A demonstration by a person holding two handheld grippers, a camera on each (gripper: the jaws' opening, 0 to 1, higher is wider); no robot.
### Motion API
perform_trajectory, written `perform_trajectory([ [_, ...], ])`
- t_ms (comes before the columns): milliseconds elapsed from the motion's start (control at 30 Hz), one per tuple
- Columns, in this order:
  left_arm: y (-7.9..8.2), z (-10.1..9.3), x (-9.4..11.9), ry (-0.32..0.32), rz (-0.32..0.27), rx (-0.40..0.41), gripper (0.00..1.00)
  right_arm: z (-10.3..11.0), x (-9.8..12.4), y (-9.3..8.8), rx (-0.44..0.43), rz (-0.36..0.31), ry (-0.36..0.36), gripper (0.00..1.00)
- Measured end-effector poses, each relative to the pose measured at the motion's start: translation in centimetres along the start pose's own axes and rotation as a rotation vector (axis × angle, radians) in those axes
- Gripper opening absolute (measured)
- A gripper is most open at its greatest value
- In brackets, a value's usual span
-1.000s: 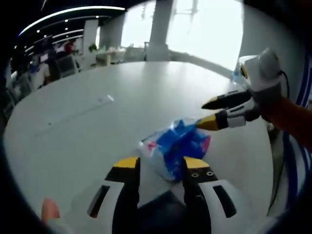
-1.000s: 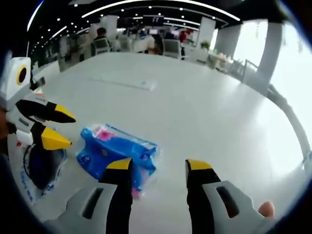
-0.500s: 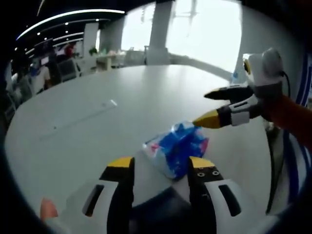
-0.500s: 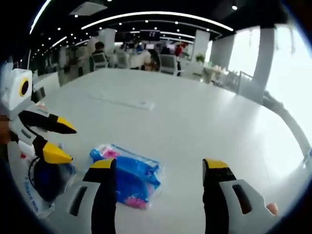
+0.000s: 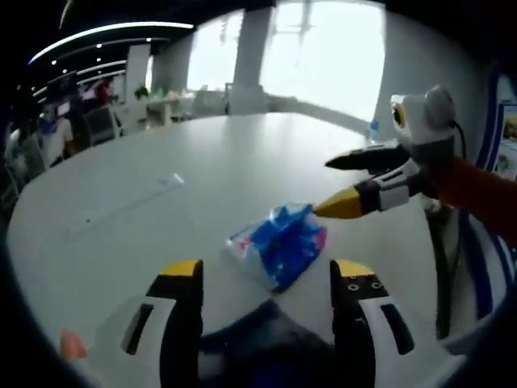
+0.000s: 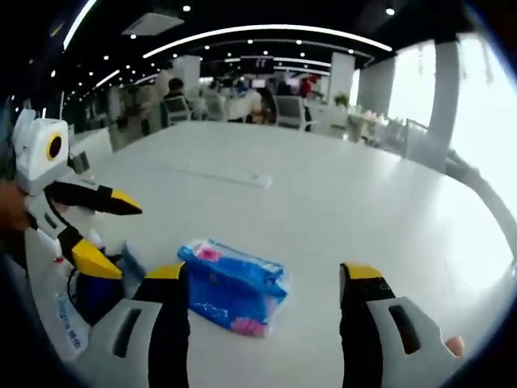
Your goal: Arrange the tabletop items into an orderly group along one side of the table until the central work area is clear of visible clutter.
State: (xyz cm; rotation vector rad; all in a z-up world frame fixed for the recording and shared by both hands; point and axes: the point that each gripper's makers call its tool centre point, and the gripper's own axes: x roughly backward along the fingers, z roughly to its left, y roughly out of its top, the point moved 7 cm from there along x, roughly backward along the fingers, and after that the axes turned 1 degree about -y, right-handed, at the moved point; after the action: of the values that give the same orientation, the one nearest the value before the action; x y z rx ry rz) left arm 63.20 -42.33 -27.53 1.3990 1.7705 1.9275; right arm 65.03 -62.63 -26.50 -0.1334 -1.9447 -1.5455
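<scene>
One blue packet (image 5: 279,244) in clear wrap, with pink patches, lies flat on the white table (image 5: 145,218). In the left gripper view its long axis runs on a slant, from a near end between the yellow-tipped jaws of the left gripper (image 5: 265,270) up toward a far end close to the right gripper (image 5: 335,186). In the right gripper view the same packet (image 6: 234,287) lies slantwise, one end up near the left gripper (image 6: 105,230) and the other end, with a pink patch, down toward the open space between the jaws of the right gripper (image 6: 264,276).

Both grippers hold nothing. The left gripper's jaws stand wide apart, with the packet just beyond their tips and not touching them as far as can be seen. The right gripper's jaws are also spread wide; in the left gripper view its lower yellow tip hangs just beside the packet's far end, and whether it touches cannot be told.

Beside the left gripper in the right gripper view lies a white bag (image 6: 60,307) with something dark blue in it, near the packet. Farther back, chairs (image 6: 287,85) and seated people (image 6: 174,101) stand beyond the table under ceiling lights.
</scene>
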Motion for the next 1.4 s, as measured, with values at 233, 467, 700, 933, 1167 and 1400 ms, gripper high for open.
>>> perform_trajectory([
  [233,-0.2,-0.5,1.7,-0.028,-0.007,-0.017,0.67,1.0,1.2,-0.3,0.003,-0.007,0.018,0.76],
  [467,0.2,-1.0,3.9,-0.043,-0.027,-0.041,0.70,2.5,2.6,0.0,0.018,-0.026,0.035,0.76],
  [700,0.4,-1.7,6.8,-0.041,-0.055,-0.060,0.71,3.9,3.7,0.3,0.025,-0.046,0.051,0.77],
  [933,-0.6,-2.2,9.4,-0.024,-0.076,-0.051,0.72,5.5,5.0,0.2,0.036,-0.061,0.070,0.77],
  [1167,-2.2,-2.1,12.3,0.012,-0.080,-0.021,0.73,7.4,6.3,0.2,0.062,-0.072,0.094,0.77],
  [1400,-4.0,-1.8,15.2,0.064,-0.094,0.032,0.73,9.7,7.2,-0.1,0.070,-0.082,0.122,0.78],
])
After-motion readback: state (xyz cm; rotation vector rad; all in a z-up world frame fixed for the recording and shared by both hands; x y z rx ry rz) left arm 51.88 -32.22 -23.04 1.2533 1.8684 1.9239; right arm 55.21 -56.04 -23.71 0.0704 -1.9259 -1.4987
